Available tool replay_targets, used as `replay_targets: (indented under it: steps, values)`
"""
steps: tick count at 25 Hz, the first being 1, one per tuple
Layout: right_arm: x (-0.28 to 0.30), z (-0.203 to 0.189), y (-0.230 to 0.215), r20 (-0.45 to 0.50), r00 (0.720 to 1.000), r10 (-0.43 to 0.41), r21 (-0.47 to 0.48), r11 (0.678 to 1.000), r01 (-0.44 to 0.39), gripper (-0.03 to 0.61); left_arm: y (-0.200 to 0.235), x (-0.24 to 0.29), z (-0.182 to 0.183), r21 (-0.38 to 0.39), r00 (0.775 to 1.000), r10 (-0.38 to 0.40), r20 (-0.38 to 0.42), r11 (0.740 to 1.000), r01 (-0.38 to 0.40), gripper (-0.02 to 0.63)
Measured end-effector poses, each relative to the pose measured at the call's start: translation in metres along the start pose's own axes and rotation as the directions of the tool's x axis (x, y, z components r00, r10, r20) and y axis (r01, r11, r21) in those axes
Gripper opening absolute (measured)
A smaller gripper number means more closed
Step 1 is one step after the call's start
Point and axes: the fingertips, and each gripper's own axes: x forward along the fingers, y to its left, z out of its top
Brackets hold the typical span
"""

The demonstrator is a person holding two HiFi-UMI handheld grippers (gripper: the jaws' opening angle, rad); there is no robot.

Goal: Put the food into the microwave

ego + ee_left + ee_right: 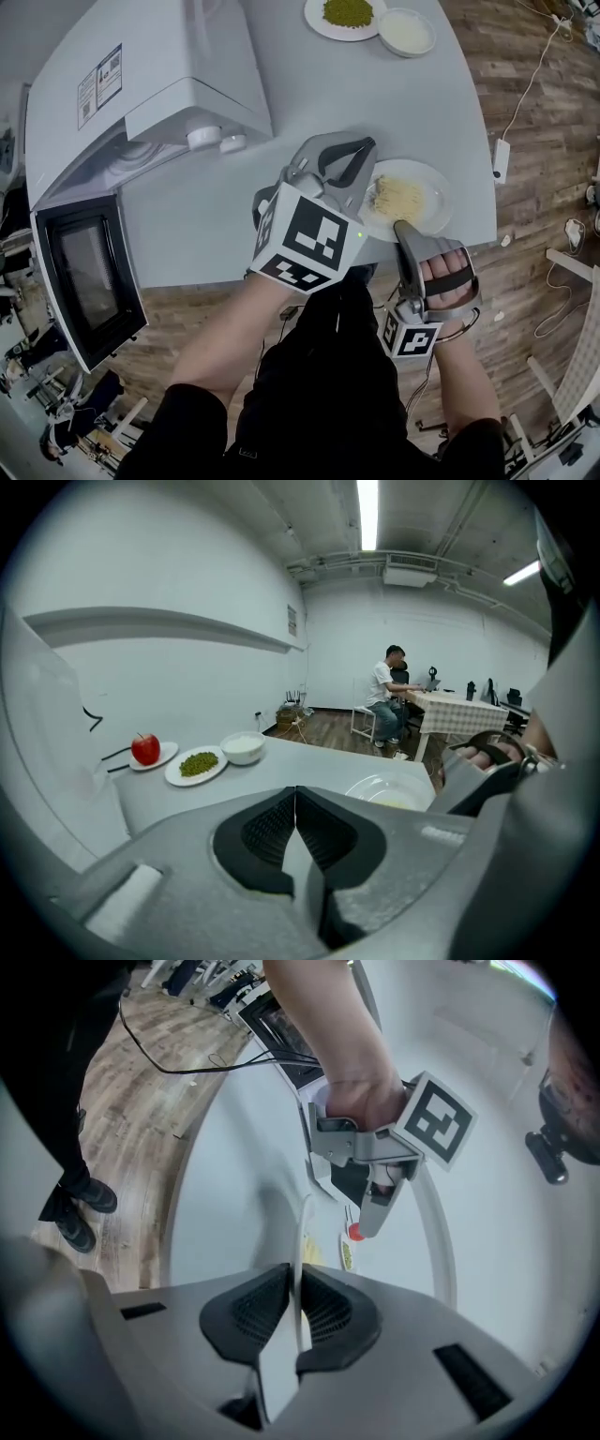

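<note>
Closest to you, your left claw (296, 794) is pressed shut and empty by the left side of the one plate (433, 214) of noodles (398, 197), your right claw (298, 1274) pinches that plate's near rim, and left of the plate one microwave (141, 84) stands open, with one pea plate (317, 21) and one bowl (417, 49) past the plate.

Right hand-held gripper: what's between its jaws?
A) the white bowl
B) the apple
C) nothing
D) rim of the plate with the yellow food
D: in the right gripper view the thin white rim of the plate runs between the pads of the right hand-held gripper, which close on it.
</note>
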Motion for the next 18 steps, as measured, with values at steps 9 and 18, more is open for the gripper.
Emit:
replay_targets:
  steps: [9,18]
  values:
    - [-0.04,0.004,-0.059,0.032,0.997,-0.075,-0.029,0.997,0.075,0.046,-0.021,-0.09,0.034,0.001,0.995,0.093,0.038,0.996,-0.093,0.008]
    - [-0.086,0.015,-0.109,0.087,0.988,-0.131,-0.044,0.99,0.135,0.046,-0.036,-0.171,0.053,-0.002,0.982,0.187,0.012,0.982,-0.187,0.008]
